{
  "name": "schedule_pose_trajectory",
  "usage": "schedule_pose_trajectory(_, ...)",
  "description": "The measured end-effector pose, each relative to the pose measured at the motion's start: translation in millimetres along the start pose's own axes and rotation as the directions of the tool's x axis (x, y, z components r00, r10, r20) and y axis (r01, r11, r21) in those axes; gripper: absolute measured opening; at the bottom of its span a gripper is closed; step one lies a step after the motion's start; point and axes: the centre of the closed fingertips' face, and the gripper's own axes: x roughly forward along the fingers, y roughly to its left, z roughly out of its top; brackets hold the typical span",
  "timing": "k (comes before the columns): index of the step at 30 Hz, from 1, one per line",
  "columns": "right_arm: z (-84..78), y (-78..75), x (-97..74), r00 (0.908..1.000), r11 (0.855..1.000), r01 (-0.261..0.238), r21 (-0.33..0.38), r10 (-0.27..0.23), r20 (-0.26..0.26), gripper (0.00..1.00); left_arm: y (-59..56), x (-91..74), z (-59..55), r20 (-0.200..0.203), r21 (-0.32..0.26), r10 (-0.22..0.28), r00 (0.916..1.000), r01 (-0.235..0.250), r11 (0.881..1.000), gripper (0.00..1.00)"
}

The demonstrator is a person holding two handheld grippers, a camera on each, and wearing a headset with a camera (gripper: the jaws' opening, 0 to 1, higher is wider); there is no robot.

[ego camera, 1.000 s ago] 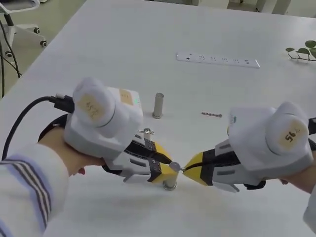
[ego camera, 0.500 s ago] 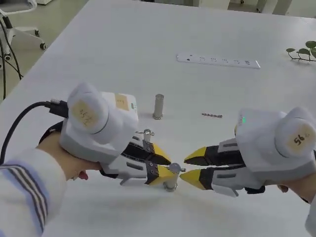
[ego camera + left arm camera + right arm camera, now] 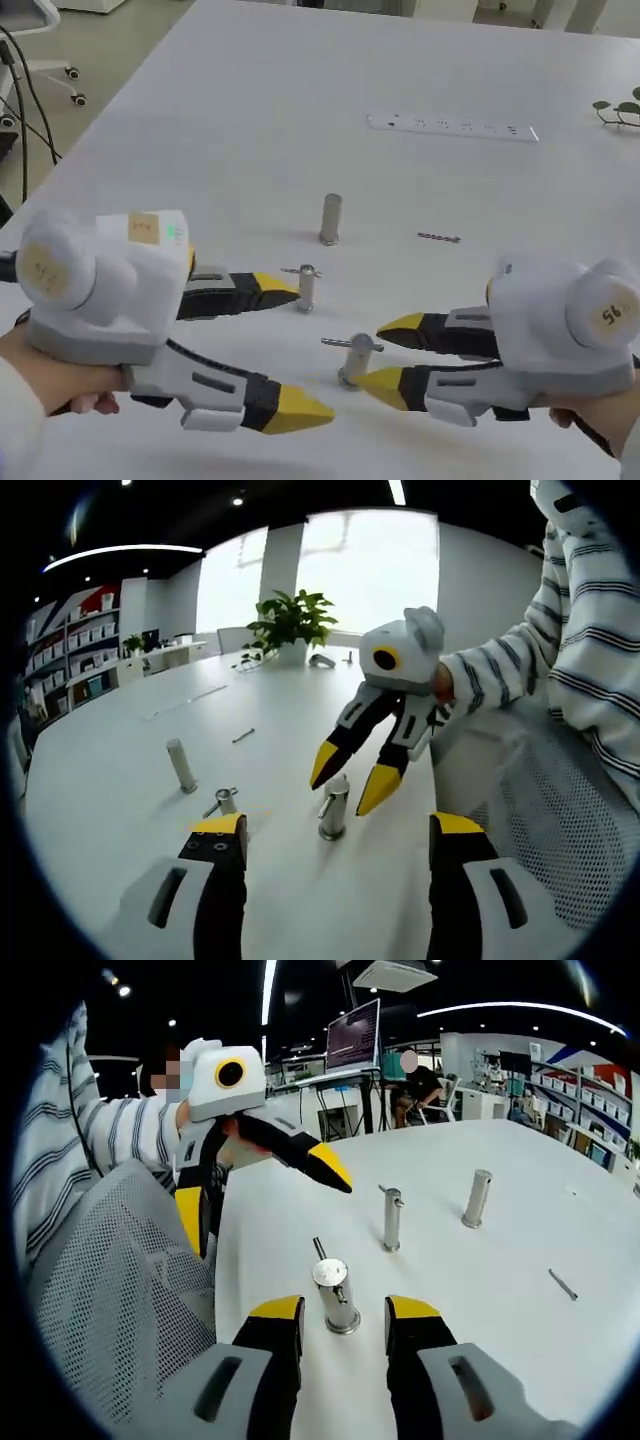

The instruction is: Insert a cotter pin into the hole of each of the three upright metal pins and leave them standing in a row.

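Note:
Three upright metal pins stand on the white table. The far pin (image 3: 330, 218) (image 3: 181, 765) (image 3: 478, 1198) has a bare top. The middle pin (image 3: 306, 287) (image 3: 227, 800) (image 3: 392, 1218) carries a cotter pin through it. The near pin (image 3: 352, 360) (image 3: 333, 808) (image 3: 337, 1295) also has a cotter pin (image 3: 340, 343) crossing its top. My left gripper (image 3: 305, 347) (image 3: 336, 825) is open, its jaws wide apart to the left of the near pin. My right gripper (image 3: 375, 354) (image 3: 343, 1310) is open, with its tips just right of that pin. Neither holds anything.
A loose cotter pin (image 3: 438, 237) (image 3: 242, 736) (image 3: 562, 1283) lies right of the far pin. A white power strip (image 3: 452, 127) lies farther back, and a small plant (image 3: 620, 108) sits at the right edge. Office chairs and cables stand off the table's left side.
The left gripper let go of the near pin, opened wide and drew back to the left. The right gripper opened and eased away. A cotter pin now sits in the near pin.

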Motion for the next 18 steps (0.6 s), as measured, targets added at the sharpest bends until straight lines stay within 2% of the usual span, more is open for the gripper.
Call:
schedule_pose_trajectory(1,1.1,0.6,0.7,0.9999,1.0,-0.008,0.007,0.007,0.012,0.28,4.2,-3.5,-1.3,0.012,-0.016,0.03,0.9995,-0.03,0.999,0.84)
schedule_pose_trajectory(3,3.9,0.9,2.7,0.9993,1.0,-0.013,0.014,0.012,0.035,0.27,7.9,-8.6,-4.6,0.012,-0.016,0.057,0.9983,-0.056,0.998,0.93)
schedule_pose_trajectory(5,4.0,1.0,5.2,0.9989,1.0,-0.021,0.021,0.02,0.043,0.26,11.7,-14.6,-6.9,0.013,-0.027,0.083,0.9964,-0.083,0.996,0.94)
schedule_pose_trajectory(8,1.7,2.7,9.0,0.9988,0.999,-0.03,0.014,0.029,0.039,0.26,12.9,-22.5,-4.2,0.054,-0.07,0.107,0.9928,-0.103,0.992,0.99)
schedule_pose_trajectory(12,-3.1,2.4,14.5,0.9988,0.999,-0.037,0.005,0.036,0.032,0.24,7.3,-28.6,-4.1,0.072,-0.094,0.103,0.9921,-0.096,0.991,0.99)
schedule_pose_trajectory(18,-8.2,1.7,21.6,0.9983,0.999,-0.046,-0.004,0.046,0.036,0.19,1.9,-31.1,-10.3,0.052,-0.106,0.103,0.9933,-0.097,0.99,0.99)
